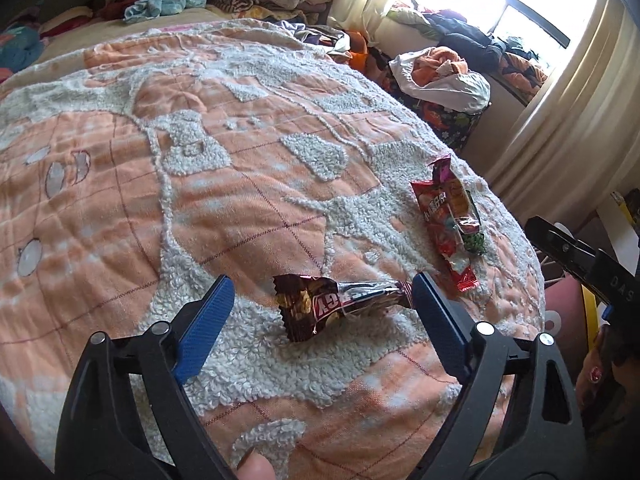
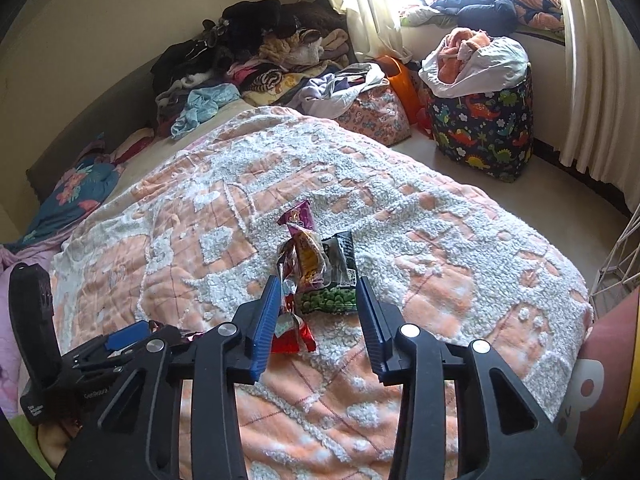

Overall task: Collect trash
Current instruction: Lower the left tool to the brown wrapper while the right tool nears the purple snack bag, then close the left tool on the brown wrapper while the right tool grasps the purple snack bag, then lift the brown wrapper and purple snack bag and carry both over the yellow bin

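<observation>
Bed [image 1: 200, 208]: fleecy blanket, wrappers lying loose.
Left hand-held gripper [image 1: 322, 302]: wide, straddling brown candy wrapper [image 1: 340, 304]; close squarely.
Right hand-held gripper [image 2: 318, 312]: half-open around snack wrapper pile [image 2: 316, 276]; pinch low.

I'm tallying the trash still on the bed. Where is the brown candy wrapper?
In the left wrist view the brown candy wrapper lies on the orange and white blanket, between the left gripper's open jaws, with the red snack wrappers further right.
</observation>
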Tool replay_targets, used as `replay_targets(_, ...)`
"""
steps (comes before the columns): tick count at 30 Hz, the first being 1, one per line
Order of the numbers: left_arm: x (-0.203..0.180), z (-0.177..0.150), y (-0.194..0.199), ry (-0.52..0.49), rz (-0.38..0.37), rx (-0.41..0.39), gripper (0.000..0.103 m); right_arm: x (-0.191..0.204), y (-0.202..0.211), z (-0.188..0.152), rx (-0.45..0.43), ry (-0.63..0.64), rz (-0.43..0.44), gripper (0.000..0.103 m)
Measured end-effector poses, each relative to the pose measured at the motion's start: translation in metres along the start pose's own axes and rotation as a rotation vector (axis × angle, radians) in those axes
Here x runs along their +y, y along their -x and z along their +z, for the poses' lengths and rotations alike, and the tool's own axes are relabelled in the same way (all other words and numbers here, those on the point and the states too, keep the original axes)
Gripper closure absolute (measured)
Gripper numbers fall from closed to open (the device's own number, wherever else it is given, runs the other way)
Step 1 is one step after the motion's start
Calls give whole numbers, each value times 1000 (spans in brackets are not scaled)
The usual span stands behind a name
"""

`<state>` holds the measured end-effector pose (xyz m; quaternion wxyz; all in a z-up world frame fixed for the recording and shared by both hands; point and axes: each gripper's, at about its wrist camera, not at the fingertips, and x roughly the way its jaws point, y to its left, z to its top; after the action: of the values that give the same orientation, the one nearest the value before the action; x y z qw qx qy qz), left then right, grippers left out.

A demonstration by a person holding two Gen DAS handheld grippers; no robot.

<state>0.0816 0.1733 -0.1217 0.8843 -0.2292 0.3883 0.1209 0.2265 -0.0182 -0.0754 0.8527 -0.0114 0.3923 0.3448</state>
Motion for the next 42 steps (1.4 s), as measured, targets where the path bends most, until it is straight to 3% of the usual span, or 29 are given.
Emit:
replay_targets(4, 1, -4, -5, 8, -18, 10, 31, 4, -26, 4, 38, 6, -12, 68)
replay_targets(6, -2, -5, -5, 1, -26, 11, 41, 3, -37, 5, 57, 5, -21, 69)
replay_targets(18, -2, -6, -9, 4, -58, -3, 49, 1, -69, 9, 93, 0, -33, 71)
replay_targets(26, -3, -6, -8, 7, -66, -15, 60, -1, -55, 1, 52, 0, -15, 96)
replay_targets(42, -20, -6, 2, -49, -152, -42, 88, -2, -26, -9, 7, -22, 53, 99)
